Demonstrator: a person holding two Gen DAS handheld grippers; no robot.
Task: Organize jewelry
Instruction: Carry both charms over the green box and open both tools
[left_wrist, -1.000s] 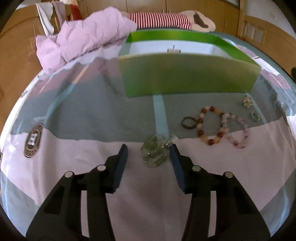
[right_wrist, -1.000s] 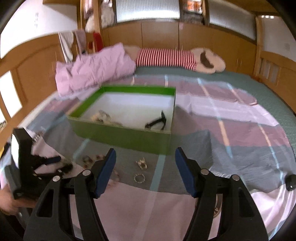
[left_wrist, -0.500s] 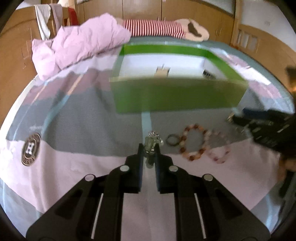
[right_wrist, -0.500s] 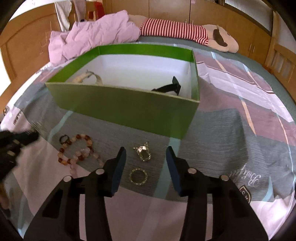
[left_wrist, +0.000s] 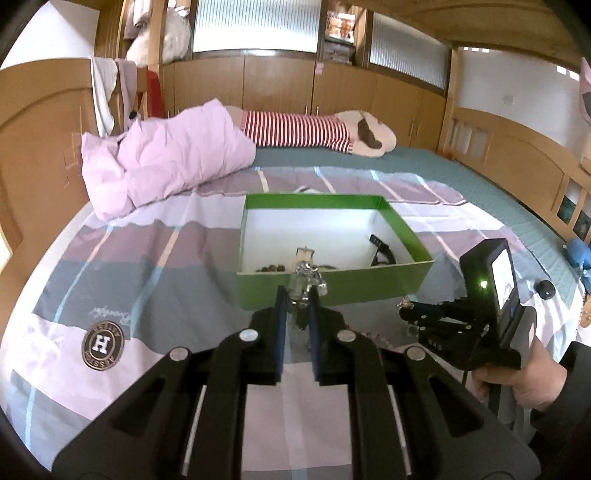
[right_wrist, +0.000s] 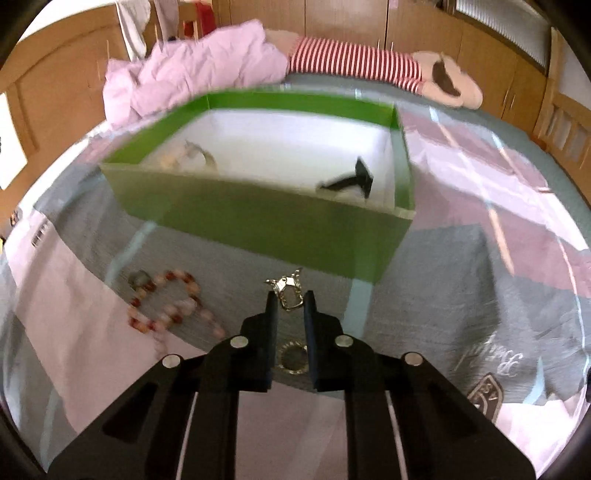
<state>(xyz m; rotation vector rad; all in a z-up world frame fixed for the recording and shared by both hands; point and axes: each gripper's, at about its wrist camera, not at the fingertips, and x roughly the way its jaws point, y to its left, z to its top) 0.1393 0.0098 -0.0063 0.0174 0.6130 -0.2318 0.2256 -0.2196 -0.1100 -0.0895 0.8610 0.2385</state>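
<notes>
My left gripper (left_wrist: 295, 295) is shut on a clear crystal bracelet (left_wrist: 304, 278) and holds it in the air, just in front of the green box (left_wrist: 332, 290). In the right wrist view my right gripper (right_wrist: 290, 297) is low over the bedspread. Its jaws are closing on a small gold crown ring (right_wrist: 286, 291), and the pads touch both its sides. A round gold ring (right_wrist: 293, 357) lies under its fingers. Two bead bracelets (right_wrist: 166, 302) and a small dark ring (right_wrist: 139, 277) lie to the left. The box (right_wrist: 258, 221) holds a black clip (right_wrist: 351, 182) and pale pieces (right_wrist: 195, 153).
A pink quilt (left_wrist: 166, 155) and a striped plush toy (left_wrist: 295, 129) lie beyond the box. A wooden bed frame (left_wrist: 517, 158) runs along the right. A person's hand (left_wrist: 524, 380) holds the right gripper (left_wrist: 406, 315) at the right of the left wrist view.
My left gripper shut on the crystal bracelet and rose with it off the bedspread. My right gripper came down over the gold crown ring and its jaws narrowed around it.
</notes>
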